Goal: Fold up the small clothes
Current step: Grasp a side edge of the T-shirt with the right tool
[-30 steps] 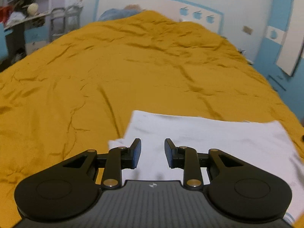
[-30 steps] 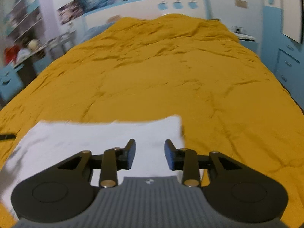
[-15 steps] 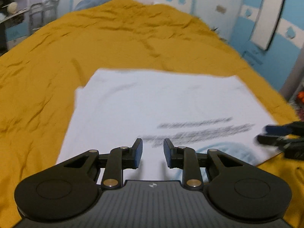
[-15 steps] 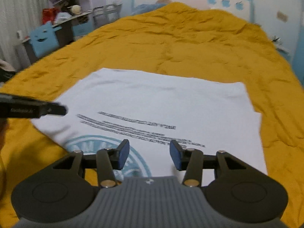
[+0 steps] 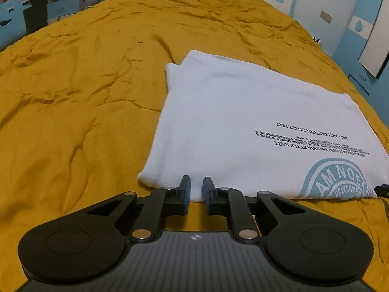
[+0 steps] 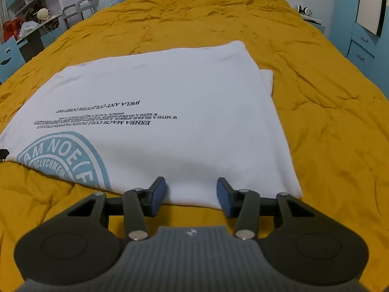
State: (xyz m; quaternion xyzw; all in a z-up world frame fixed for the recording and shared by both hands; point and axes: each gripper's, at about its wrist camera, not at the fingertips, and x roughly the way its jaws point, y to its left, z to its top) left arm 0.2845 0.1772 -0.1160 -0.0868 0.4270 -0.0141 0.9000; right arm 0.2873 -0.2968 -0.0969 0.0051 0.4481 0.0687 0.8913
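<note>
The left gripper (image 5: 196, 189) points down at the near hem of a white T-shirt (image 5: 243, 112) that lies flat on a mustard-yellow bedspread (image 5: 73, 97). Its jaws have just been closing and now stand narrowly apart, with the shirt's near left edge just ahead of the tips and a strip of hem showing in the gap; the pads do not press on the cloth. To this gripper's left lies only wrinkled bedspread; to its right the shirt spreads out, with lines of black lettering (image 5: 313, 136) and a pale blue round emblem (image 5: 340, 180) near the hem. At the far right edge of the left wrist view, a dark tip of the other tool (image 5: 383, 191) sits just beside the emblem.

The right gripper (image 6: 191, 189) stands open about halfway over the same hem, the white cloth between and just beyond its blue pads (image 6: 158, 192), which do not clamp it. To its left are the emblem and lettering; to its right the shirt's folded side edge ends and the bedspread continues.
</note>
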